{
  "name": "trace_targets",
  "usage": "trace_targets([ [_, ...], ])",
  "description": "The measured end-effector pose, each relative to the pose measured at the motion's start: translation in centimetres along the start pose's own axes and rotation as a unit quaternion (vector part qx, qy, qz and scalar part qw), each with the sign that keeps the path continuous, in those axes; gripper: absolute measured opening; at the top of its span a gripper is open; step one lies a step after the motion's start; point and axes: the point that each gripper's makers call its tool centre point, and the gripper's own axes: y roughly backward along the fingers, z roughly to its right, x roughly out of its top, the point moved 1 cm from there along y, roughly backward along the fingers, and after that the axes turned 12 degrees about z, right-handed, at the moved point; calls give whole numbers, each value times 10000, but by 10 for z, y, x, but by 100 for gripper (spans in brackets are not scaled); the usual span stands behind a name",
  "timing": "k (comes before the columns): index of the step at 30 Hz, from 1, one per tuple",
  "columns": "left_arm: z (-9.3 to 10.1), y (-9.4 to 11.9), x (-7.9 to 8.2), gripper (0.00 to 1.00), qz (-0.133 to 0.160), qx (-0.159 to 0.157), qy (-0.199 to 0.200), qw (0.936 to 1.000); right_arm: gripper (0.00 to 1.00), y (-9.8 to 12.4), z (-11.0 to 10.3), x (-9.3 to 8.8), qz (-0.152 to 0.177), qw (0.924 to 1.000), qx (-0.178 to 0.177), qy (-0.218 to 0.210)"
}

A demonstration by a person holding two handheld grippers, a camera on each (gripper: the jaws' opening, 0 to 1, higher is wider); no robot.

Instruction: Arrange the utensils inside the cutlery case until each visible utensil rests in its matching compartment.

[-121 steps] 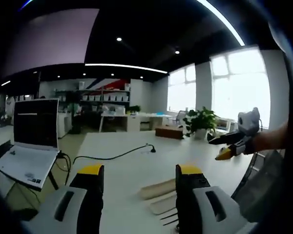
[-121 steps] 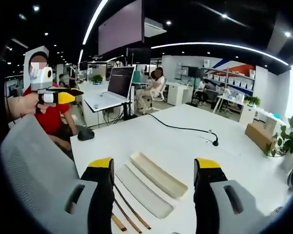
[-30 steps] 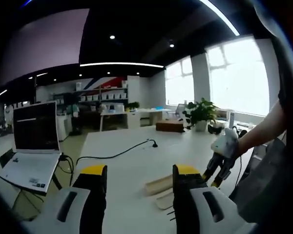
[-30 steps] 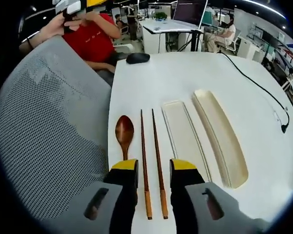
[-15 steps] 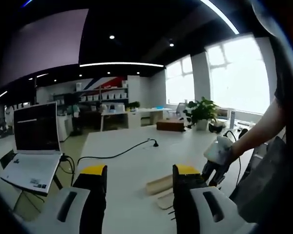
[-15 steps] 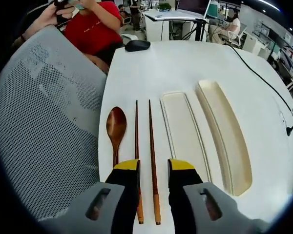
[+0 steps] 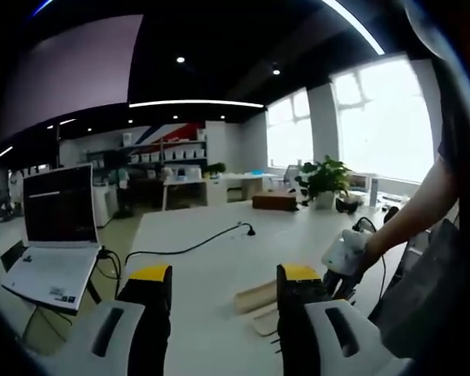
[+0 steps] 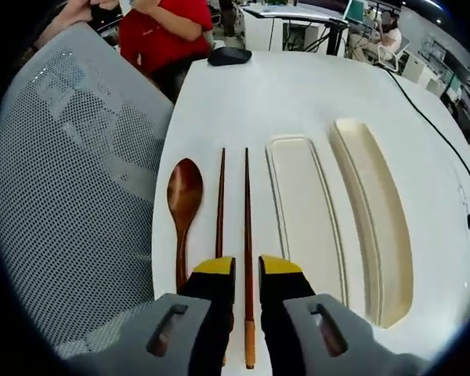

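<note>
The right tongs (image 8: pixel 246 272) stood narrowly parted astride one chopstick (image 8: pixel 247 235), not visibly pinching it. The second chopstick (image 8: pixel 220 205) and a spoon (image 8: pixel 183 205) lay alongside on the counter (image 8: pixel 274 102), the case tray (image 8: pixel 305 215) and lid (image 8: pixel 376 219) beyond. The left tongs (image 7: pixel 224 276) gaped empty, a laptop (image 7: pixel 55 235) farther off.
</note>
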Motion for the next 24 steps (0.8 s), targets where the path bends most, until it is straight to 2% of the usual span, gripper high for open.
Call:
trace_targets([
  [10,-1,1,1,55,23,30,-1,10000,10,-6,-1,-4,-299,9992,100,244],
  [16,3,0,0,52,0,-66,-77,9999,12,-8,2,-3,-332,9990,36,291],
  [24,4,-1,-1,52,-35,-105,-65,9999,6,-10,5,-3,-461,9979,-80,444],
])
